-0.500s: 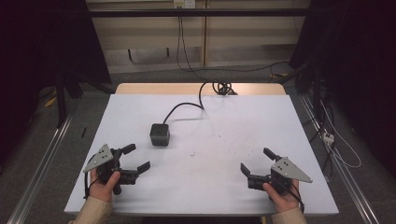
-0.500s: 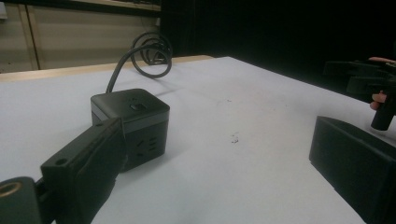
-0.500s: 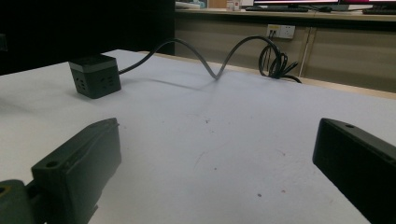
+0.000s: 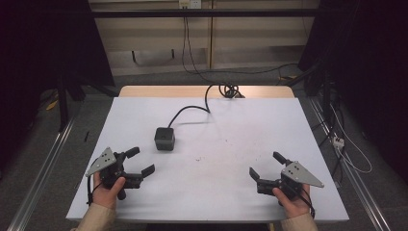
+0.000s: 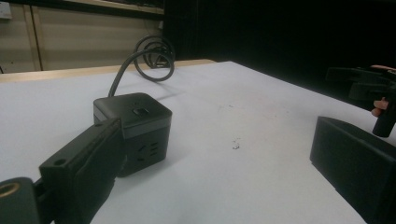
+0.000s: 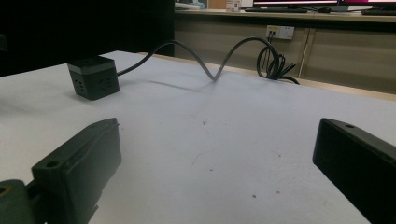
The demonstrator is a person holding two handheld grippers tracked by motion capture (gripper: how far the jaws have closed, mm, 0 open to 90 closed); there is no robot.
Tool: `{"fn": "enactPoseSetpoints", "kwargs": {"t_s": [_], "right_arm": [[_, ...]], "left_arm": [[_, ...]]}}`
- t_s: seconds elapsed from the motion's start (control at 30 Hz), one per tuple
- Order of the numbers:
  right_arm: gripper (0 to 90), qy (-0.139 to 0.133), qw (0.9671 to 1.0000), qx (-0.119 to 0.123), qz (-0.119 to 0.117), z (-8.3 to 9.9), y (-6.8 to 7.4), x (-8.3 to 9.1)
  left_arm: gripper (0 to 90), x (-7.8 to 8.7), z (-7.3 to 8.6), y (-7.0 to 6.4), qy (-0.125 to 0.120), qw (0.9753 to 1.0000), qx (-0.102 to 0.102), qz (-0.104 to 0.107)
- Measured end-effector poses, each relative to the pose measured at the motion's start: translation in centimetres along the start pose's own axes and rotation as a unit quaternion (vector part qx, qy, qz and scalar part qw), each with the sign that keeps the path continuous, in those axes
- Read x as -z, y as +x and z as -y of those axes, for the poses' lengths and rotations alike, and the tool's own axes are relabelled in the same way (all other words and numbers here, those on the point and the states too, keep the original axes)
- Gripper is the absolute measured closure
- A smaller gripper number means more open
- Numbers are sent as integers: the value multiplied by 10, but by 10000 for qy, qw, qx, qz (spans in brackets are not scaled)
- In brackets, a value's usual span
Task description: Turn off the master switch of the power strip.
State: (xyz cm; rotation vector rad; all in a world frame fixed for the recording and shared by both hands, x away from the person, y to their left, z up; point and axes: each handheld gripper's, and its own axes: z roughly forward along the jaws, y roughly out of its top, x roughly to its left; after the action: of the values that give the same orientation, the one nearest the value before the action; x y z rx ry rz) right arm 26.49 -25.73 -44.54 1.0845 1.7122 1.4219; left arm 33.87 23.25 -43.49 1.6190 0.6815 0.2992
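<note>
Both our grippers, left gripper [image 4: 138, 161] and right gripper [image 4: 265, 165], gape wide and empty near the cube power socket [image 4: 164, 138] on the table [image 4: 231, 139]

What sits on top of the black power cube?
Nothing rests on the power cube; its top shows one small switch-like rectangle. Its cable leaves the back toward a coil at the table's far edge. The cube's underside is hidden.
</note>
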Motion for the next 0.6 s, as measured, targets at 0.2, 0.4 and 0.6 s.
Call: {"fn": "enactPoseSetpoints", "kwargs": {"t_s": [0.2,0.4,0.6], "right_arm": [[10,12,10000,17,-5,0,0,0],[9,9,10000,30,-13,0,-1,0],[10,18,10000,32,-17,0,0,0]], "left_arm": [[42,-7,-2,1,-45,10000,-13,16],[42,-14,-6,3,-139,9999,33,-89],[42,-19,-7,6,-106,9997,28,-214]]}}
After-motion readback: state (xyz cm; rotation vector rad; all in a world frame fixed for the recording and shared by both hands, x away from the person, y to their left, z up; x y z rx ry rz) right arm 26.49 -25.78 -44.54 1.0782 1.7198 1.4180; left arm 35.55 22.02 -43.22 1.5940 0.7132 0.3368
